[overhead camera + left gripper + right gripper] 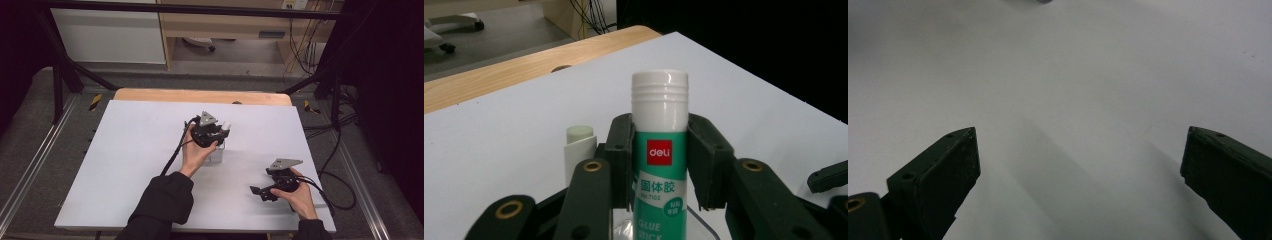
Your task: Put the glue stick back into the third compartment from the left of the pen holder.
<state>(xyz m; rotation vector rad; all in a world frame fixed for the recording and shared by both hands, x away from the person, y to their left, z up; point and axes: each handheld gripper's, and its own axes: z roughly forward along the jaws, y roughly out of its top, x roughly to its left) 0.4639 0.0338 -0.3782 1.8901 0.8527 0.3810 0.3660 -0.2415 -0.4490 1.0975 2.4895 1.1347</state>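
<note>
Left gripper (659, 165) clamps glue stick (660, 150) mid-table.

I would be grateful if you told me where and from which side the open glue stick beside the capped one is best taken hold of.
Grip the white barrel below its exposed pale tip, coming from the side with the jaws level, as the left tool holds the capped glue stick. It stands upright, so its round sides offer two opposing faces, and the tip looks soft. The open right tool seems free for it.
</note>
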